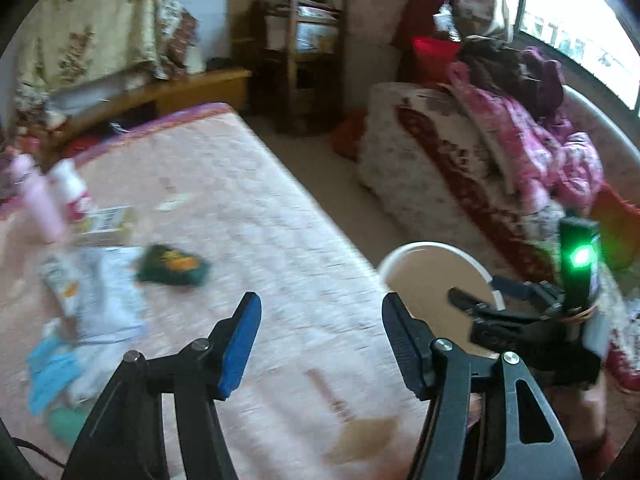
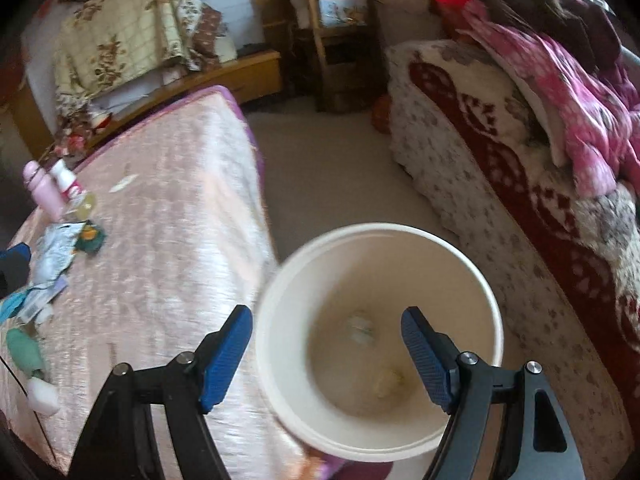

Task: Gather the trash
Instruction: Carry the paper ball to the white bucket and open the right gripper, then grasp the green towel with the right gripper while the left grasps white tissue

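Note:
A cream bin (image 2: 280,320) stands on the floor beside the pink bed; two pieces of trash (image 2: 360,326) lie in its bottom. My right gripper (image 2: 326,354) is open and empty, above the bin's mouth. It also shows in the left wrist view (image 1: 520,312) over the bin (image 1: 424,268). My left gripper (image 1: 320,340) is open and empty above the pink bedspread (image 1: 248,208). A green wrapper (image 1: 174,266) and white and blue wrappers (image 1: 96,296) lie on the bed to its left. In the right wrist view the wrappers (image 2: 56,256) lie at the far left.
A pink bottle (image 1: 36,196) and a white bottle (image 1: 70,188) stand at the bed's left edge beside a small box (image 1: 108,220). A sofa (image 2: 500,184) with a pink blanket (image 2: 580,120) is at the right. Bare floor (image 2: 332,168) runs between bed and sofa.

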The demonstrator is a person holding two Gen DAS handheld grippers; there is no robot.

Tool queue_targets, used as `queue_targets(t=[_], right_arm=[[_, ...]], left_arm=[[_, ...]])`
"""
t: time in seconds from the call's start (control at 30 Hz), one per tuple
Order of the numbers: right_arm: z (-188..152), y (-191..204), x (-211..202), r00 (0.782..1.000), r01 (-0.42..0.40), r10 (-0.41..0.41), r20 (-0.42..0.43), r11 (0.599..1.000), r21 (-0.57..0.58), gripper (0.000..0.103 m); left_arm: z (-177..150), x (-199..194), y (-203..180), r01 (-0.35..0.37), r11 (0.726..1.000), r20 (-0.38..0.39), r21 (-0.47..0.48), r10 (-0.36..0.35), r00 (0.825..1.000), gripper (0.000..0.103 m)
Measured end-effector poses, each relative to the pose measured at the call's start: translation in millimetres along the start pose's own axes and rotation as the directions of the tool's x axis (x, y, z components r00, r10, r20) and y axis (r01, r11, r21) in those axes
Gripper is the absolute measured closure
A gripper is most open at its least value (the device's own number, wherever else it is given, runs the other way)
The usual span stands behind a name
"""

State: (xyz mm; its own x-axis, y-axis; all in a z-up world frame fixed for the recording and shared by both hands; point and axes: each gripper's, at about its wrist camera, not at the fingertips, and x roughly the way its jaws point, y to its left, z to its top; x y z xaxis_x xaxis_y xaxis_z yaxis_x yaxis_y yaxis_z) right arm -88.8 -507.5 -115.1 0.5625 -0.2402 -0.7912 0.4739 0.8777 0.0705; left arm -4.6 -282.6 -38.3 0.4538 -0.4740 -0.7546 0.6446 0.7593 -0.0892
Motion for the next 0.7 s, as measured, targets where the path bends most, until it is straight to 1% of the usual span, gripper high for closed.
queue_targets(t=[0.1,0.23,0.4,0.5,0.57,0.67,0.7], right_arm=[[2,33,-7,1.0,-0.014,0.015,0.021,0.999,-0.052,0.023],[1,77,-11,0.998,-0.047,0.051,0.022,0.991,-0.125,0.023],[-3,128,-16,0.994,-0.104,0.109,0.017,0.975,-0.195,0.023],[-7,163,-19,0.99,-0.137,0.143,0.009,0.958,-0.252,0.023],[-10,180,-20,0.987,-0.157,0.164,0.002,0.948,-0.277,0.023],[-14,204,-22,0.98,-0.195,0.201,-0.013,0.932,-0.305,0.023],[-16,209,-22,0.977,-0.206,0.211,-0.018,0.928,-0.312,0.023]], left_arm=[[-8,-13,22,-0.058,0.998,0.009,-0.018,0.059,0.998,0.039],[-19,-32,52,-0.124,0.991,0.023,-0.054,0.125,0.992,0.039],[-35,-55,86,-0.175,0.979,0.036,-0.103,0.179,0.983,0.039],[-44,-67,107,-0.207,0.97,0.035,-0.128,0.214,0.976,0.039],[-50,-73,118,-0.222,0.964,0.034,-0.144,0.229,0.973,0.039],[-61,-86,144,-0.239,0.954,0.031,-0.181,0.249,0.968,0.039],[-65,-91,154,-0.243,0.95,0.03,-0.193,0.254,0.967,0.037]])
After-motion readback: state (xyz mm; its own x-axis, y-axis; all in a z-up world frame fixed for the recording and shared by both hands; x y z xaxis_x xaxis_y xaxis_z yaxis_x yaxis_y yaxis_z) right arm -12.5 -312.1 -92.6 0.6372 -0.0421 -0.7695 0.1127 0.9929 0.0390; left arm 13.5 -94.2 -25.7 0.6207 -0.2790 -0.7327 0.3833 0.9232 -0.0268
